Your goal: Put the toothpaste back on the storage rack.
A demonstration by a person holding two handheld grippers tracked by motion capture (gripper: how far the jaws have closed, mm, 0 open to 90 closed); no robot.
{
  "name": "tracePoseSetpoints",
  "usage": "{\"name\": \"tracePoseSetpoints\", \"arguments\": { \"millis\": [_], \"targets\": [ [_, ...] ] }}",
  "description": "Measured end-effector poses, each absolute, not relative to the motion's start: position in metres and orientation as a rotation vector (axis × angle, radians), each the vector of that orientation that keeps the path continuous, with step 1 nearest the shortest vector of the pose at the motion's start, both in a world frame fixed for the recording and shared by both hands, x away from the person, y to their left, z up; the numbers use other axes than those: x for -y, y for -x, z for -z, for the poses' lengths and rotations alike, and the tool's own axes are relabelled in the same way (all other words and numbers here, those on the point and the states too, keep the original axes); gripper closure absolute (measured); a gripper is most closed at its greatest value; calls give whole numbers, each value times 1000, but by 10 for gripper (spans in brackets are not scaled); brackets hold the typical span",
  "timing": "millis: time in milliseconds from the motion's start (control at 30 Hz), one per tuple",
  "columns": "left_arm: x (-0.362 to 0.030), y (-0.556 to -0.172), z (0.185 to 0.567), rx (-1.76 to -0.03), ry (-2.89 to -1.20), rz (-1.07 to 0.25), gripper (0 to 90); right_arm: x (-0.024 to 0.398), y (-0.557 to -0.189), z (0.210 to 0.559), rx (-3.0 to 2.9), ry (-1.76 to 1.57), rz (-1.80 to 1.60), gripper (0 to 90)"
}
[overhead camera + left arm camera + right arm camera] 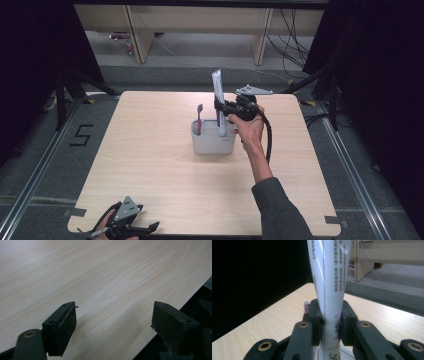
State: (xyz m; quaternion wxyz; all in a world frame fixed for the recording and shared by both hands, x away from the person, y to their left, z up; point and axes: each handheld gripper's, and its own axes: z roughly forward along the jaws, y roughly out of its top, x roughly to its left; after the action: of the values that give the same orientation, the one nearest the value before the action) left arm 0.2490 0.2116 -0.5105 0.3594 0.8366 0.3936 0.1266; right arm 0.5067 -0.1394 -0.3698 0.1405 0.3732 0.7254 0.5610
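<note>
At the table's far middle: you hold a white tube [218,95] upright over the grey holder [212,142], its lower end already down in the right compartment.
Right gripper [223,107]: pressed together on the tube, pinching it low on its body; the right gripper view shows both pads flat against the tube [329,290] from either side.
Why that grip: clamping low, near the cap end, likely keeps the tube from swinging, so you can steer its base into the slot.
Why upright: the compartment is narrow, so the tube has to go in end first.
Toothbrush [199,119]: pink, standing in the holder's left compartment, leaning slightly, apart from the tube.
Left gripper [131,229]: spread wide and holding nothing, parked at the near left edge of the table [150,165]; the left gripper view shows bare wood between its pads. It seems simply out of the way, since one hand is enough here.
Hidden: whether the tube's base touches the holder's floor; the wall covers it in the high view.
Cut off: the tube's top and bottom run out of the right gripper view.
Hard to make out: the print on the tube is too small to read, and the divider inside the holder is barely visible.
</note>
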Motion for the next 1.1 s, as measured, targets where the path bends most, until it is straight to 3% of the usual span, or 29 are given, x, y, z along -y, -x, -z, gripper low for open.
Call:
{"name": "tracePoseSetpoints", "arguments": {
  "millis": [1100],
  "targets": [
    [-212,-248,511,-1012,-2151,-317,194,125,-519,399,-2143,-1116,-1537,754]
  ]
}}
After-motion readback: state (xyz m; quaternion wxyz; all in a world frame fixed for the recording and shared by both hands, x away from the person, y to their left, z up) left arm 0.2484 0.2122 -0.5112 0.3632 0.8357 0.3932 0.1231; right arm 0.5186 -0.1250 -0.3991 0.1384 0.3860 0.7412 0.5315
